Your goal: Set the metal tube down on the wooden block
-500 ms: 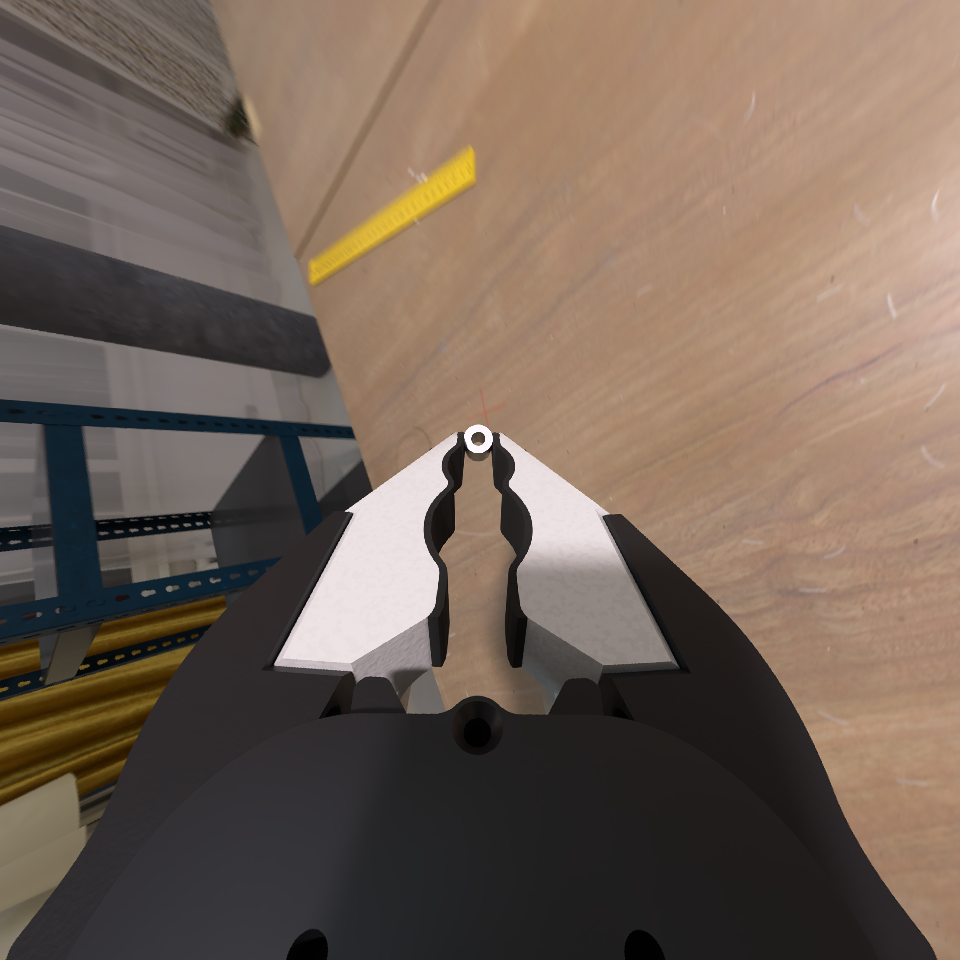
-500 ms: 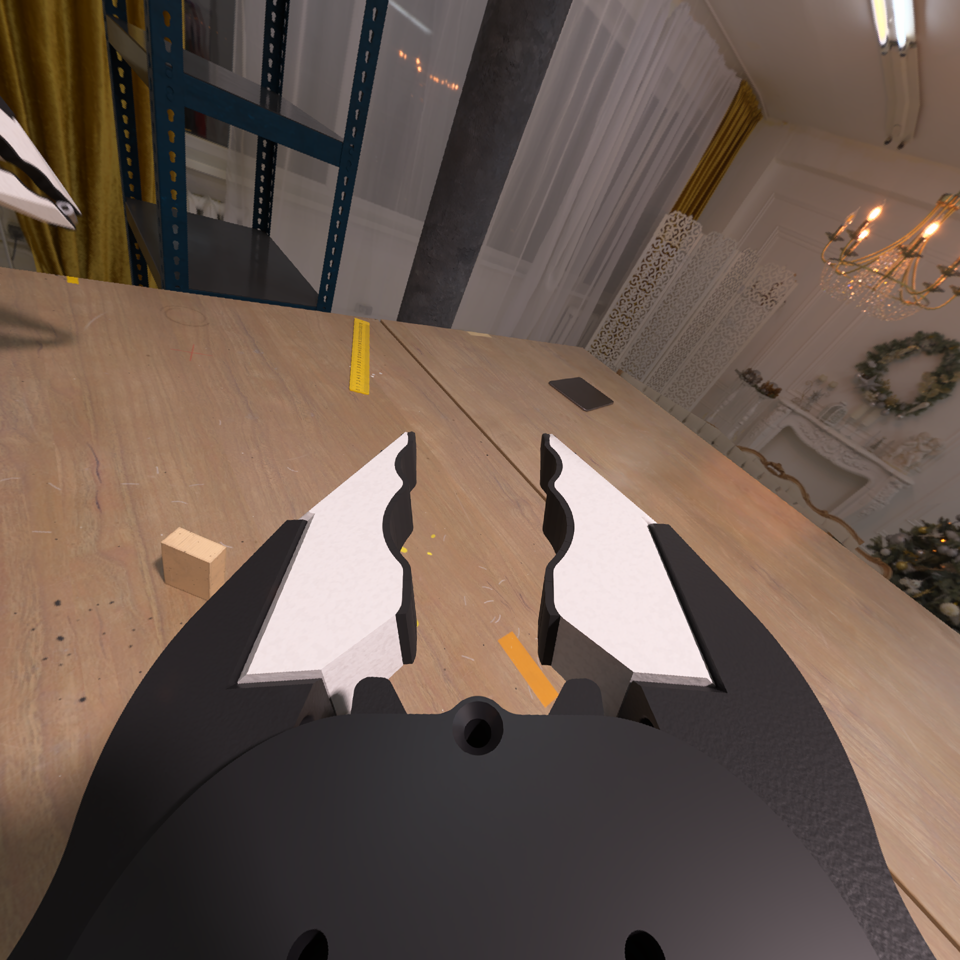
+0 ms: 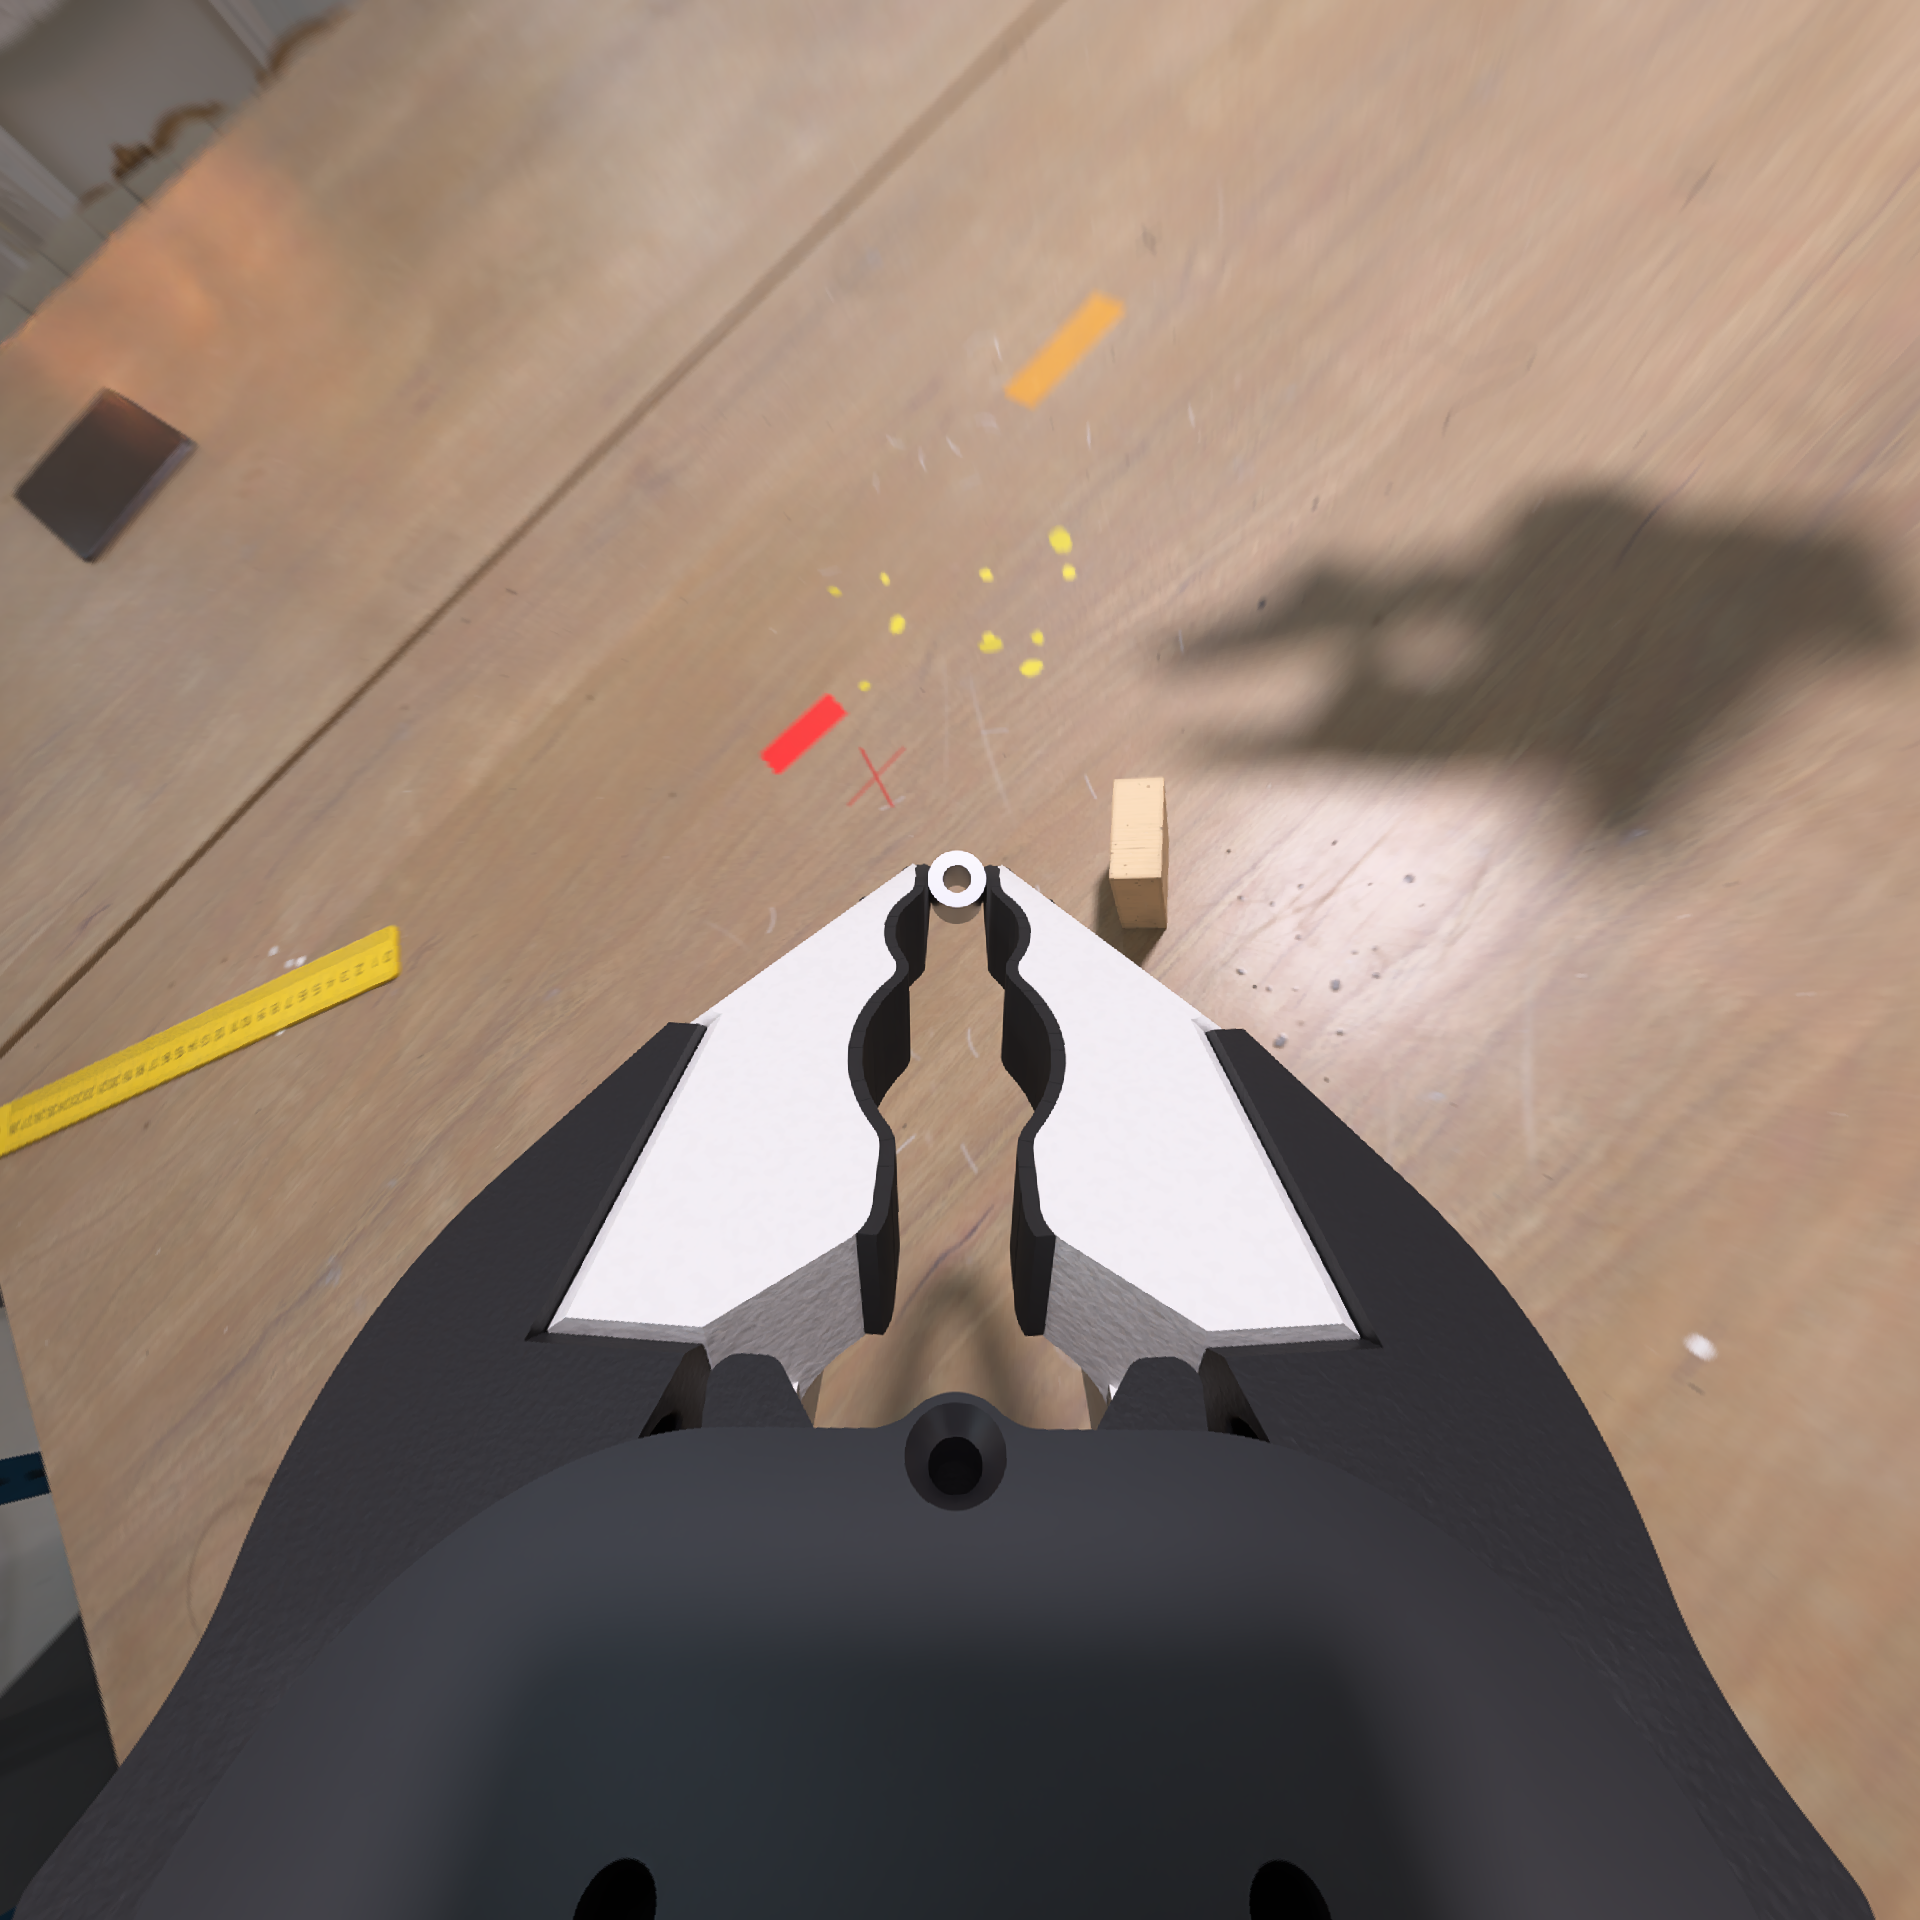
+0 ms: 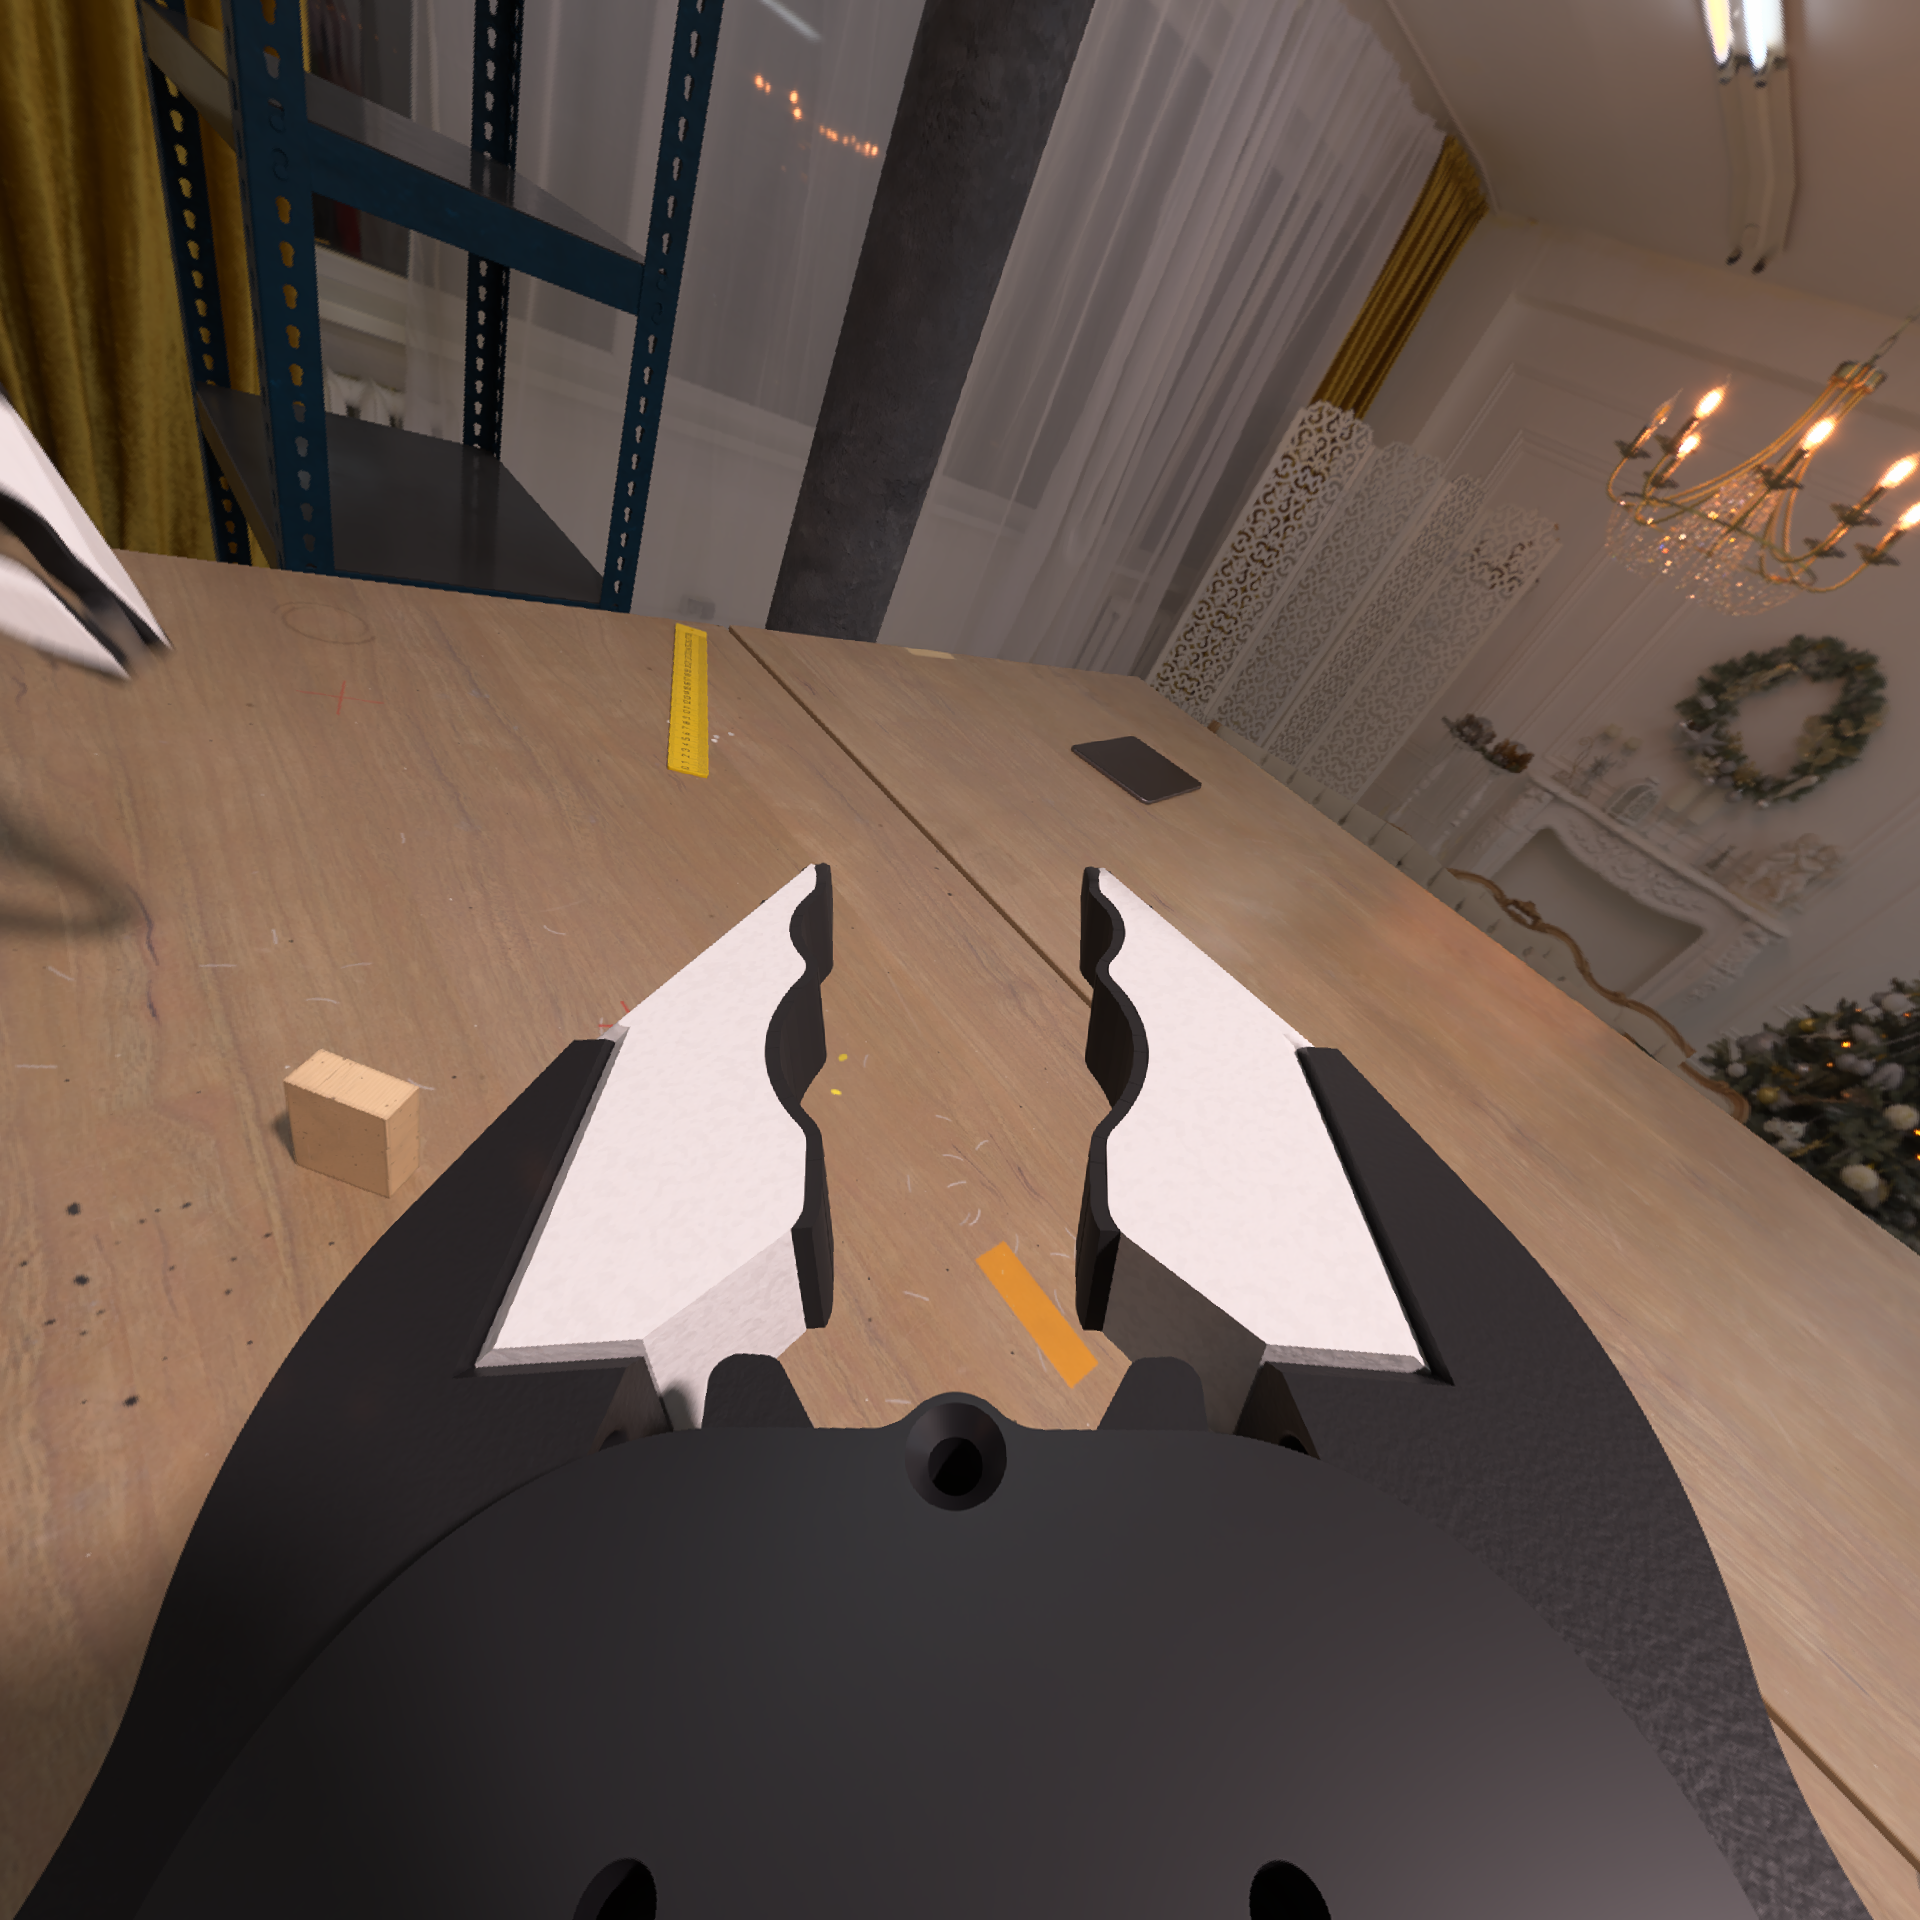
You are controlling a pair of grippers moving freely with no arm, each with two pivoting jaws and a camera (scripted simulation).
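Slippage threatens: left gripper (image 3: 956,879) pinches the thin white metal tube (image 3: 956,878) only at its tips, mid-table beside the small pale wooden block (image 3: 1138,852); right gripper (image 4: 956,878) gapes wide, empty

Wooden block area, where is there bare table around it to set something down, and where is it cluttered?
Around the wooden block the table lies bare on all sides, most widely between it and the yellow ruler. Marks crowd the stretch past the block: red tape, yellow flecks, orange tape. The left gripper holds the metal tube beside the block.
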